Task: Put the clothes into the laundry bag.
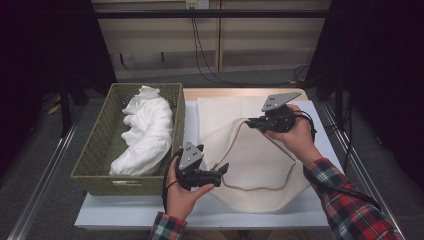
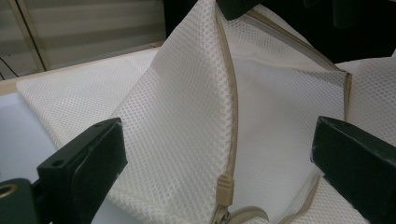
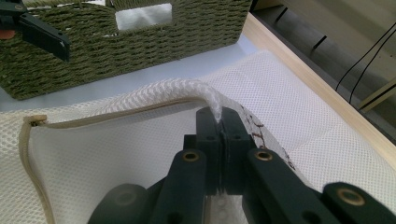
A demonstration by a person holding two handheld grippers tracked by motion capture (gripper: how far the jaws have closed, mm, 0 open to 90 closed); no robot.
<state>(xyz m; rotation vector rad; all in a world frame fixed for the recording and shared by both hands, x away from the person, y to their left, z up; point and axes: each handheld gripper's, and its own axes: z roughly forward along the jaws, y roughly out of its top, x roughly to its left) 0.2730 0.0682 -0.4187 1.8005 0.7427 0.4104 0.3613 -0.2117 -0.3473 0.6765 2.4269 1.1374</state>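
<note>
A: How is the mesh bag (image 1: 250, 155) presented, and where is it located?

B: A cream, fine-mesh laundry bag is laid on the white table (image 1: 125, 217), right of centre in the high view. Its opening is edged with a tan zipper (image 2: 228, 140), which is seen as a loop across the fabric. The zipper's end stop is visible at the bottom centre of the left gripper view.

A: What is reported for the nearer gripper?

B: The left gripper (image 1: 222, 170), at lower centre of the high view, is spread wide. In its own view the jaws stand apart at either side of the raised mesh, and no fabric is pressed.

A: And the farther one?

B: The right gripper (image 1: 248, 122), above centre, is pinched onto the bag's upper edge beside the zipper; a fold of mesh is lifted from the table.

A: What lies beyond?

B: A green woven basket (image 1: 95, 165) is placed at the left of the table, and a white cloth (image 1: 145, 132) is contained in it.
</note>
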